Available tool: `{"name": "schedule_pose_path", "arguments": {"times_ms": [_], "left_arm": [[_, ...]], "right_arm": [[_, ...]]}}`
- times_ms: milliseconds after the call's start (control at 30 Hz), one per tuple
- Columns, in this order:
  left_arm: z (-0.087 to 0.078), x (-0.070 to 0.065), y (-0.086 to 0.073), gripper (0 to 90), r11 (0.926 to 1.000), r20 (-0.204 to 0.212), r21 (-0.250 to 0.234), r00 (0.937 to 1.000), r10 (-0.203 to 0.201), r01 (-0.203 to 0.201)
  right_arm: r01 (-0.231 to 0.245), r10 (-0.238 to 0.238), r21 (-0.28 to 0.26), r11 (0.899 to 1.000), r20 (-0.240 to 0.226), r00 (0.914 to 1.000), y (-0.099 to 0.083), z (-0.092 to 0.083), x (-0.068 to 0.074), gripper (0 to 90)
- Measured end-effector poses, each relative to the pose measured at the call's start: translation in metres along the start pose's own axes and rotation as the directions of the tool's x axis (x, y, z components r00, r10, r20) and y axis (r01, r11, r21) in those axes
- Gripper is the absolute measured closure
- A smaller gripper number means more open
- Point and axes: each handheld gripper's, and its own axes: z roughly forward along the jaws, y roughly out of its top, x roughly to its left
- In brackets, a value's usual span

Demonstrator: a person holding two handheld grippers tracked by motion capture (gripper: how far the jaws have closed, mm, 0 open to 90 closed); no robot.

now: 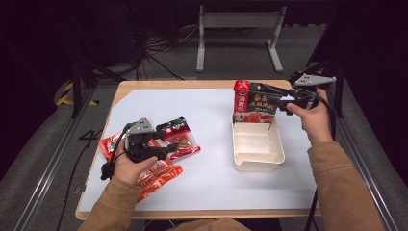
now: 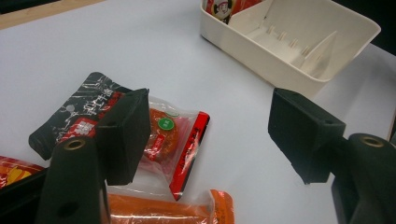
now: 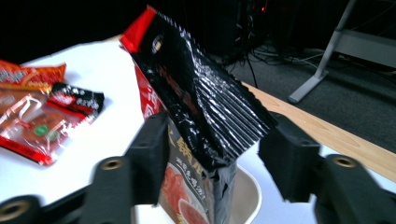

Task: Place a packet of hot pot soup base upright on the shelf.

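The black-and-red sauce packet [image 3: 196, 116] stands upright in the far end of the cream bin [image 1: 257, 144], its crimped top between the opened right tongs [image 3: 212, 161], looking light, floppy and slick, best pinched by that stiff seal; the left tongs [image 2: 210, 135] gape over the tabletop's snack packets [image 2: 163, 140].

Tan-brown sleeves; black fingers [image 2: 123, 135] with brass-ringed screw holes, grey three-cornered top plates, trailing black cables.
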Motion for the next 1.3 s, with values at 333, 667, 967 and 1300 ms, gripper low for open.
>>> {"name": "schedule_pose_path", "arguments": {"times_ms": [333,667,967,1300], "left_arm": [[-0.012,0.004,0.003,35.1,0.9992,-0.004,-0.032,0.9997,0.025,-0.025],[-0.023,0.012,0.004,35.1,0.9989,-0.013,-0.047,0.9999,0.004,-0.005],[-0.031,0.019,0.003,30.2,0.9989,-0.040,-0.048,0.9992,0.000,-0.001],[-0.040,0.028,0.000,28.2,0.9994,-0.064,-0.034,0.9979,-0.014,0.012]], "right_arm": [[0.013,-0.012,-0.007,1.000,0.069,0.9976,-0.006,-0.032,0.009,33.4],[0.003,-0.002,-0.008,1.000,0.046,0.9989,-0.017,-0.058,0.024,32.9],[-0.001,0.001,-0.010,1.000,0.016,0.9999,-0.024,-0.071,0.046,30.4],[0.006,-0.005,-0.042,0.999,0.015,0.9999,-0.037,-0.077,0.060,31.1]]}}
